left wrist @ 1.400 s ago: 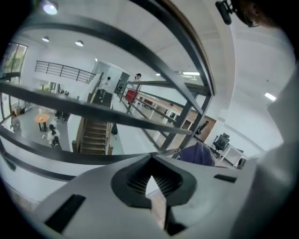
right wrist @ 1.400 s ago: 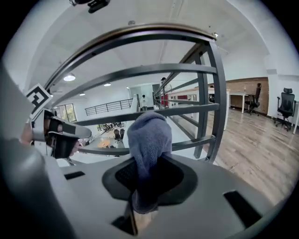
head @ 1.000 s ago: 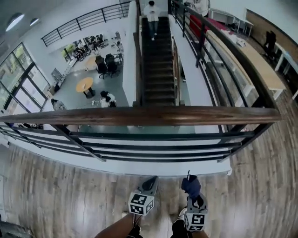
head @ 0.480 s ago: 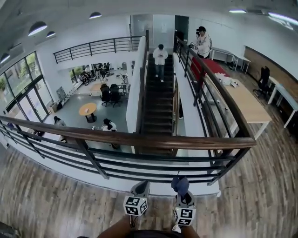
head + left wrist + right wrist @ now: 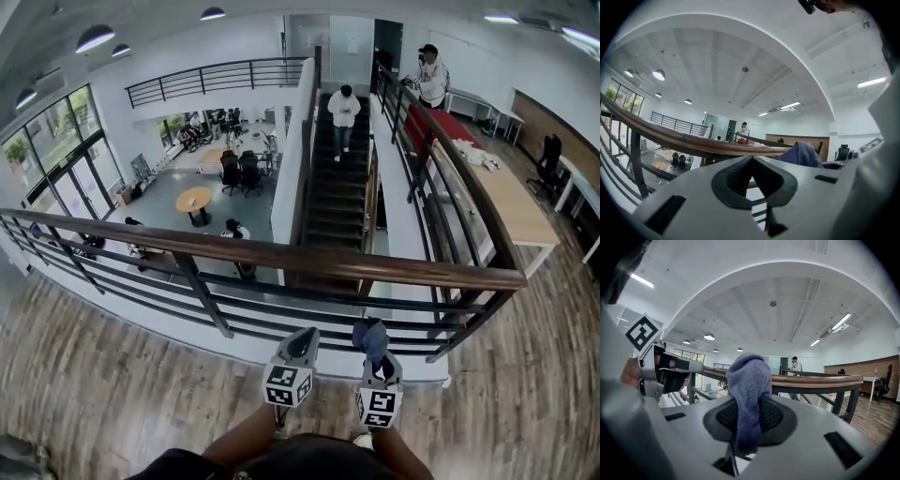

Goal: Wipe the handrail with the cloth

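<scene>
A brown wooden handrail (image 5: 281,255) tops a black metal railing across the head view, above an atrium. My right gripper (image 5: 375,349) is shut on a blue-grey cloth (image 5: 371,339) that bunches above its jaws, just short of the railing. In the right gripper view the cloth (image 5: 748,394) hangs down between the jaws, with the handrail (image 5: 820,381) beyond it. My left gripper (image 5: 300,349) stands beside the right one, shut with nothing in it. The left gripper view shows the handrail (image 5: 684,140) ahead and the cloth (image 5: 801,153) at the right.
Wood plank floor (image 5: 112,384) lies under me. Beyond the railing a staircase (image 5: 330,202) descends, with a person (image 5: 343,114) on it. Another person (image 5: 432,77) stands by the side railing (image 5: 450,178) at the right. Tables and chairs (image 5: 195,199) fill the lower floor.
The view has tilted up, so more of the hall shows. Both grippers have risen together toward the railing, with the cloth still held in the right one.
</scene>
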Demonstrator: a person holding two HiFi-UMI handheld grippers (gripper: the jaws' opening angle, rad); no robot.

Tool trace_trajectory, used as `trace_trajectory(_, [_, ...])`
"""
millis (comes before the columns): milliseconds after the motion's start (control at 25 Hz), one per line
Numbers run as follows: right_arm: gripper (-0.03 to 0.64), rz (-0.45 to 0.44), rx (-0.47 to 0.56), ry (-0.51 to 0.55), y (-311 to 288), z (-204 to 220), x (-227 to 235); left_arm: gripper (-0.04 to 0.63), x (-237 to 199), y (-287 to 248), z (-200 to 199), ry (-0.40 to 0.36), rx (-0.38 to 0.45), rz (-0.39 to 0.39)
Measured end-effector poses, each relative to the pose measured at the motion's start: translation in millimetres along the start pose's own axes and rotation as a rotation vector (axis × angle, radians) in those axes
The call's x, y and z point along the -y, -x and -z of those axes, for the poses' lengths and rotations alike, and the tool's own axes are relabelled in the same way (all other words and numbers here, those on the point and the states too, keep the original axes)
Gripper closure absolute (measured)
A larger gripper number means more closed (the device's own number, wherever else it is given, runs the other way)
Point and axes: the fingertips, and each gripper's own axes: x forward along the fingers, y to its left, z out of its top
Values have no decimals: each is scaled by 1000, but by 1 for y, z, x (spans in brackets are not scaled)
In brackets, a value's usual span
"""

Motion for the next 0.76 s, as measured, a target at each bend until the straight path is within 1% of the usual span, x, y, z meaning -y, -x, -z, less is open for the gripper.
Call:
trace_trajectory(120, [546,-2,-6,-8,-4,-9,8,592,4,-4,-13,-60,7,-16])
trace_trajectory(200, [546,12,-2,-10,-4,-10,12,592,10,-4,-13,-98,8,-12])
trace_trajectory(240, [546,17,2,-6,-4,-9,11,592,12,-4,-9,-104,7,-10])
trace_trajectory(400, [546,12,13,29,-9,-7,1,592,6,-3,1,-84,5,-16])
trace_trajectory(600, [546,6,64,58,-22,-40,-1,592,-3,-5,-25,-91,43,-35])
trace_trajectory(680, [546,11,80,70,-19,-39,3,592,3,-6,-18,-81,42,-31])
trace_trajectory(760, [546,19,78,71,-13,-28,8,592,11,-5,-2,-69,30,-25])
